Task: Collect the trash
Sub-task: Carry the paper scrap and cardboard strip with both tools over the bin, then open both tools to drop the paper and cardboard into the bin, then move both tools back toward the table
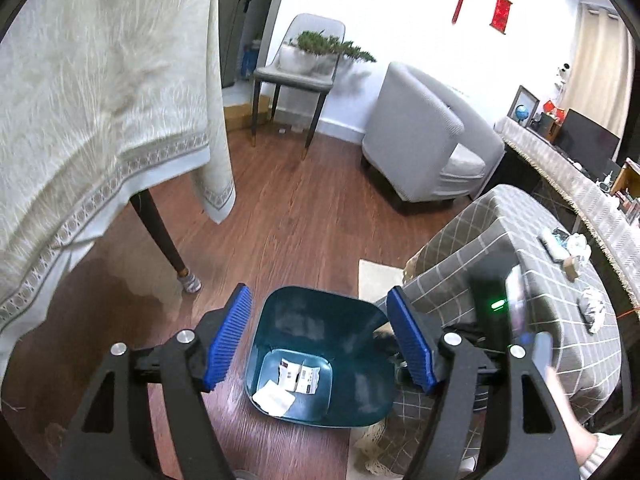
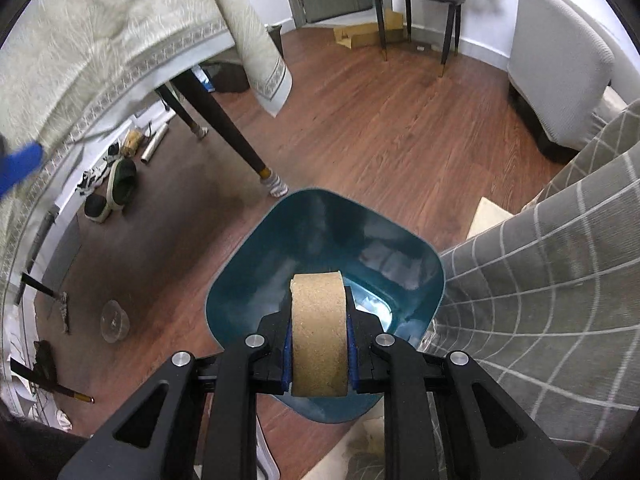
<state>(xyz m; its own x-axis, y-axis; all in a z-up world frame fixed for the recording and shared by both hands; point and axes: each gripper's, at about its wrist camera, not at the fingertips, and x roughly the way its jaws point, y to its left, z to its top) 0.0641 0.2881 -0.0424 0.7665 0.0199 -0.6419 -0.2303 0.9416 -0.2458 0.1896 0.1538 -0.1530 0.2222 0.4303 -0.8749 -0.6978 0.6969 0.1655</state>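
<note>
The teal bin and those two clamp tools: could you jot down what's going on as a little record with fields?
bin: teal bin, standing open on the wood floor beside the checked cloth
inside bin: white paper and printed packet on the bottom
left gripper: fingers open, nothing between them, above the bin
right gripper: fingers shut on cardboard ring, over the bin's mouth
still on checked cloth: crumpled scraps
likely next: release the ring into the bin

No text, label or number is legible anywhere.
</note>
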